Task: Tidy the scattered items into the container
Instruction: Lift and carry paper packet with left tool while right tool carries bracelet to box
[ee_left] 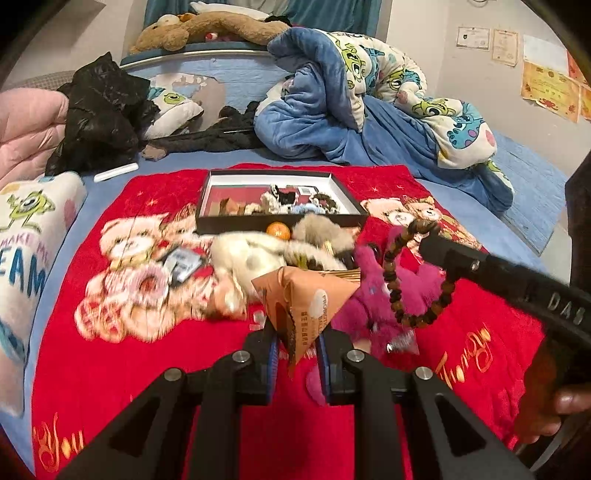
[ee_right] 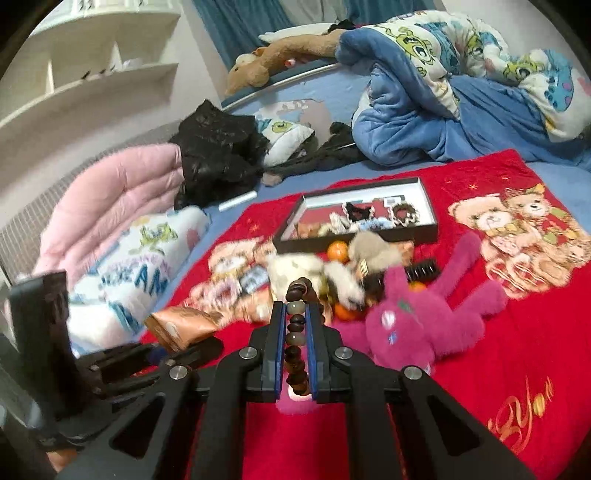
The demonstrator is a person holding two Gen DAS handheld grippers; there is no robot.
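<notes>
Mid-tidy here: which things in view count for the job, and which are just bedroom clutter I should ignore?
Job items:
- black tray
- orange packet in left gripper
- bead bracelet in right gripper
- magenta plush rabbit
- orange balls
- cream furry toy

Just lying about:
- blue quilt
- pink duvet
- black bag
- brown plush dog

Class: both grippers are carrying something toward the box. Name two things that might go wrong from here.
The left gripper pinches only the bottom corner of the orange pyramid packet, so it may slip or swing. The bead bracelet in the right gripper hangs in a loose loop that might snag the pink plush rabbit below before reaching the black box.
</notes>
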